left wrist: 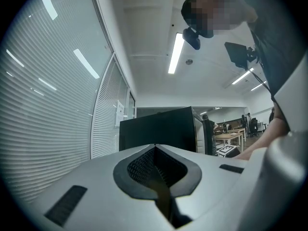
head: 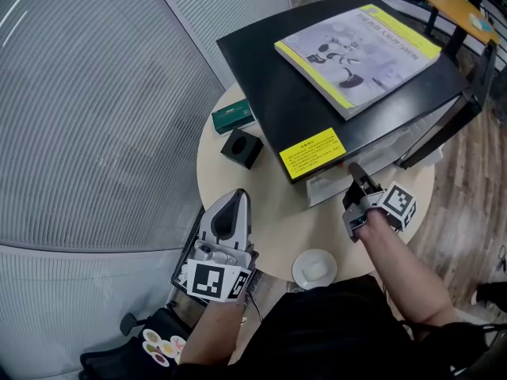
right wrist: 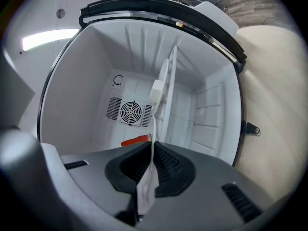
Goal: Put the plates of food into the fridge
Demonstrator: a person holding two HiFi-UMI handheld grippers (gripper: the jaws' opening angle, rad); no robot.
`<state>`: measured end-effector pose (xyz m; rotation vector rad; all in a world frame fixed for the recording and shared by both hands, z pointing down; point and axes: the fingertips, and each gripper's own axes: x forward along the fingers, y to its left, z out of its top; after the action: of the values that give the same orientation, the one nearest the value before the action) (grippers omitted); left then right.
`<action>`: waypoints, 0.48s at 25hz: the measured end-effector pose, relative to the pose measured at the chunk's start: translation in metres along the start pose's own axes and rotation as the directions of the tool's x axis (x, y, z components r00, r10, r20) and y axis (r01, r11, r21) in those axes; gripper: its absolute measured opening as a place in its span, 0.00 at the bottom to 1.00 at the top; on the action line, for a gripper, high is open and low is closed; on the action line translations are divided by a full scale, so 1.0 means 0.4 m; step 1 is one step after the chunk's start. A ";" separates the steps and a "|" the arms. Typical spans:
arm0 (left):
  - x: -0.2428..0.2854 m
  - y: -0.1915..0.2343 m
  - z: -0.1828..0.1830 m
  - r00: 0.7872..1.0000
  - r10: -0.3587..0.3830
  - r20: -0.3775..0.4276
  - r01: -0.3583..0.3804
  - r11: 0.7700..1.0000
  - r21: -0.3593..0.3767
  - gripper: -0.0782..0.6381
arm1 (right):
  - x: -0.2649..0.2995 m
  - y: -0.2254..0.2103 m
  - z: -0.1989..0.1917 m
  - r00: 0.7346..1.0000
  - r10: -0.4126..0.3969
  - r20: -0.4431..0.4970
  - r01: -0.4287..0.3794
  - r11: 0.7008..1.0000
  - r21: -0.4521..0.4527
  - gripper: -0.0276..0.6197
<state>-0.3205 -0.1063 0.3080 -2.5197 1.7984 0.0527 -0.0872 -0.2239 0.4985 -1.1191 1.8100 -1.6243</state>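
The right hand-held gripper (right wrist: 150,148) is clamped on the thin rim of a white plate (right wrist: 146,191), seen edge-on, with a red strip (right wrist: 134,140) lying against it. It reaches into the open black fridge (head: 269,93). The white shelf (right wrist: 166,81) stands straight ahead at 12 o'clock and the fan grille (right wrist: 131,112) at 11. On the round desk (head: 261,204), a 2nd plate (head: 314,268) sits at 7 o'clock from this gripper. The left hand-held gripper (head: 236,200) is closed and empty at 9 o'clock. A black box (head: 242,147) and a green box (head: 233,117) lie beyond it.
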 end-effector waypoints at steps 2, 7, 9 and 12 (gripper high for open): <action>-0.003 0.002 0.001 1.000 0.002 -0.002 -0.002 1.000 0.004 0.11 | 0.009 -0.001 0.000 1.000 -0.005 0.003 0.005 1.000 0.003 0.08; -0.010 0.006 0.001 1.000 0.003 -0.014 -0.003 1.000 0.011 0.11 | 0.030 0.007 -0.001 1.000 -0.003 0.008 0.003 1.000 0.018 0.08; -0.010 0.003 0.001 1.000 0.000 -0.021 0.001 1.000 0.015 0.11 | 0.034 0.011 -0.001 1.000 0.001 0.012 -0.002 1.000 0.028 0.08; -0.008 0.005 0.004 1.000 0.000 -0.023 0.000 1.000 0.022 0.11 | 0.040 0.015 -0.003 1.000 0.007 0.007 -0.007 0.999 0.034 0.08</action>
<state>-0.3234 -0.1040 0.3064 -2.5155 1.7973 0.0046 -0.0986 -0.2363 0.4957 -1.1006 1.7731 -1.6393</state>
